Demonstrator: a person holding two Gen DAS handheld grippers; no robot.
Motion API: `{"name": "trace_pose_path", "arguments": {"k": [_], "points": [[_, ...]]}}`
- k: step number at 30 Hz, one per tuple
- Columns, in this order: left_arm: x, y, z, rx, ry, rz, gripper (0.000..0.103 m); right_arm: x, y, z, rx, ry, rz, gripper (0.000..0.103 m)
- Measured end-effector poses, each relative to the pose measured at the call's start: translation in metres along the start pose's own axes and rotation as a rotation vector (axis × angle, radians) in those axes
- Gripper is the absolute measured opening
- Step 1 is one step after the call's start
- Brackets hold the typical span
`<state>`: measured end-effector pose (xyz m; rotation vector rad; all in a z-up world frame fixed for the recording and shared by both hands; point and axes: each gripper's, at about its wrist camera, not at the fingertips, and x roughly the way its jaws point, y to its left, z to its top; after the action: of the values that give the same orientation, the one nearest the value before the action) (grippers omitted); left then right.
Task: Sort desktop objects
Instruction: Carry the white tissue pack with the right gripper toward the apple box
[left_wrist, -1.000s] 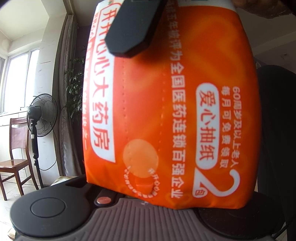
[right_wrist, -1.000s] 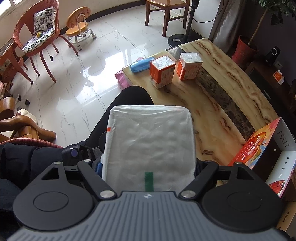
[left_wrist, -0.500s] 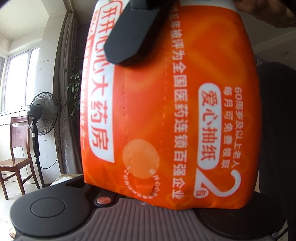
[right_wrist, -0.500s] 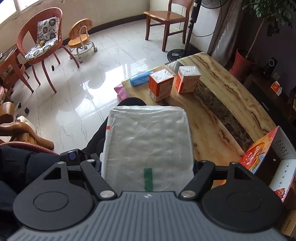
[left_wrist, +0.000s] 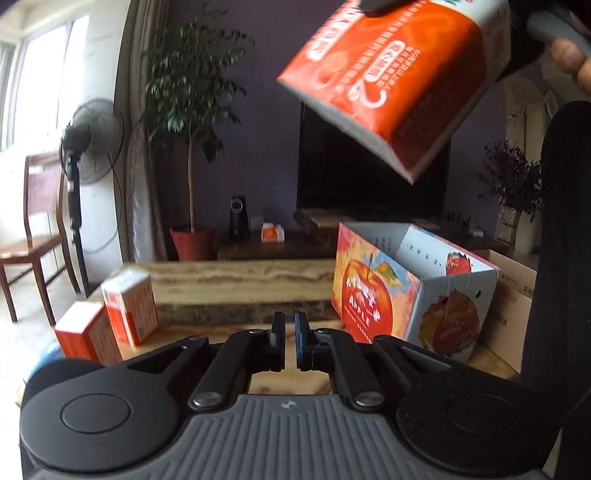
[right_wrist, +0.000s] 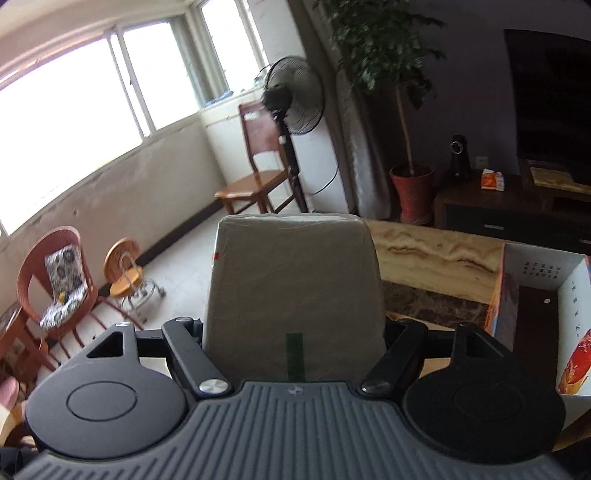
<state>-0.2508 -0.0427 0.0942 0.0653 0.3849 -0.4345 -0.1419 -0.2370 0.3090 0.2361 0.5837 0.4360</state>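
Left hand-held gripper (left_wrist: 290, 334) no longer presses the orange tissue pack (left_wrist: 391, 77); jaws parting slightly, nothing between them. Right hand-held gripper (right_wrist: 293, 328) grasps the pack, now swung high above the bench (left_wrist: 229, 286), probably bound for the apple box (left_wrist: 410, 291).

Orange tissue pack (left_wrist: 391, 77), white ends, white Chinese print: airborne, tilted, up high above the table, over the apple carton. Two more orange-white tissue packs (left_wrist: 107, 314) stand upright side by side at the wooden table's (left_wrist: 236, 280) left end. Open apple carton (left_wrist: 410, 291) on the right end, flaps up.
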Motion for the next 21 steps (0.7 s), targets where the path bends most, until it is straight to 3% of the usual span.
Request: {"name": "trace_pose_path", "arguments": {"k": [2, 8, 11, 15, 21], "points": [[0.005, 0.004, 0.013, -0.014, 0.071, 0.006, 0.013, -0.007, -0.016, 0.003, 0.075, -0.056, -0.002, 0.076], [0.008, 0.033, 0.062, -0.007, 0.179, -0.006, 0.016, -0.042, -0.025, 0.002, 0.107, -0.218, 0.007, 0.076], [0.007, 0.041, 0.076, -0.031, 0.222, -0.023, 0.027, -0.065, -0.038, -0.014, 0.167, -0.312, 0.007, 0.076], [-0.006, 0.035, 0.085, -0.014, 0.216, -0.018, 0.031, -0.086, -0.057, -0.038, 0.247, -0.400, 0.020, 0.076], [-0.021, 0.025, 0.090, -0.009, 0.201, -0.030, 0.040, -0.088, -0.069, -0.053, 0.266, -0.442, -0.001, 0.076]]}}
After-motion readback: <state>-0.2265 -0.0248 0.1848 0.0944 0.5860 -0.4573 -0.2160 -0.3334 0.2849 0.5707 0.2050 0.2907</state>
